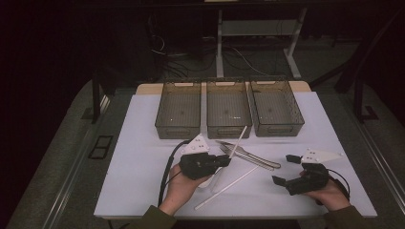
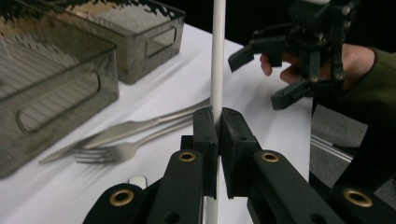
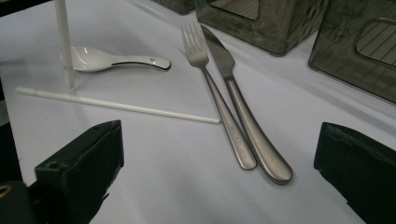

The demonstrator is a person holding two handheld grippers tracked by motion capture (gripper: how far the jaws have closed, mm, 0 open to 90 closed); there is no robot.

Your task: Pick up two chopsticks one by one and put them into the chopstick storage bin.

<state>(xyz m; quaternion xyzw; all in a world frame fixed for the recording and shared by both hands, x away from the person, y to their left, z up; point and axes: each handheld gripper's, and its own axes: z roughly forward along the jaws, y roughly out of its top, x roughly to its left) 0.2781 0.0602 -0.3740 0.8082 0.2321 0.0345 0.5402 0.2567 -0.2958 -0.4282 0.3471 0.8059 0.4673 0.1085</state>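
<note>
High view, left to right: the left tool sits left of centre, clenched on a white chopstick that slants up toward the middle bin. A second chopstick lies flat below it, its lower end near the front edge of the white surface. A spoon lies under the left tool. A fork and knife lie side by side at centre, just below the bins. The right tool rests lower right, released, nothing between its jaws. Three bins line the back edge, left bin to right bin. Open surface spreads at far left and between knife and right tool.
</note>
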